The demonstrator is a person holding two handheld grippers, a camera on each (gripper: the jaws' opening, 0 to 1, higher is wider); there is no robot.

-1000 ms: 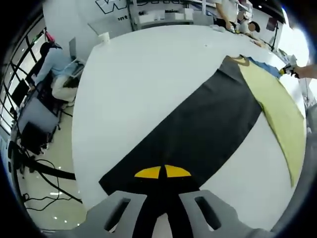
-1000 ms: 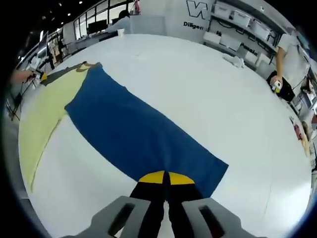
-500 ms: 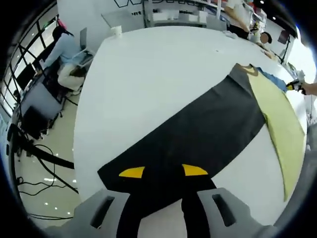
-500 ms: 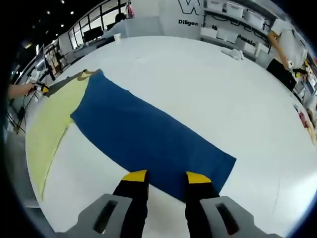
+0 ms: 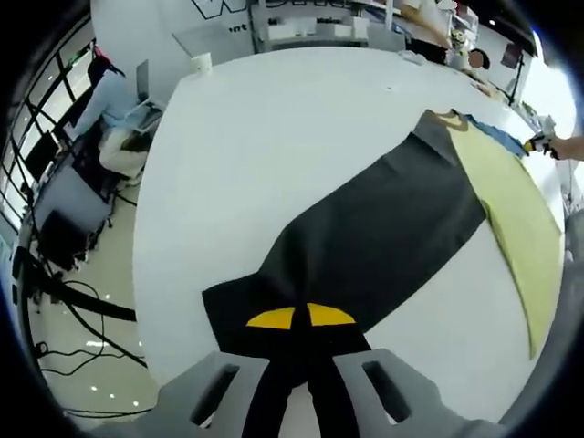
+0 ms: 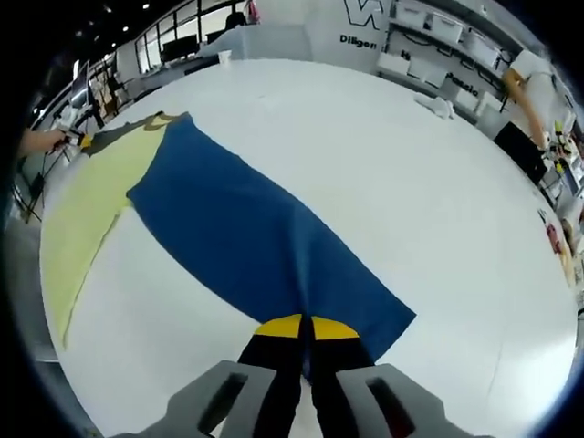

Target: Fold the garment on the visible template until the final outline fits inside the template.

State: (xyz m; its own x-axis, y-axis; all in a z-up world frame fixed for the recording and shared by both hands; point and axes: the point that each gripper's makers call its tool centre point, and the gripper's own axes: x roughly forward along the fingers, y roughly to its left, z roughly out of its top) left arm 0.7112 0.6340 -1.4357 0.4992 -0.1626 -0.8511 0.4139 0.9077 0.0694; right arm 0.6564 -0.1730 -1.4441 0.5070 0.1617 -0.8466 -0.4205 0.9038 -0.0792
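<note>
Shut tongs (image 5: 301,317) hide the garment (image 5: 383,228) edge.

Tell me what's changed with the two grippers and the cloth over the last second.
Half a second ago both grippers stood open over the cloth ends. Now the left gripper has shut on the dark panel, whose near end looks bunched, and the right gripper has shut on the blue panel. The yellow panel and white table look as before.
</note>
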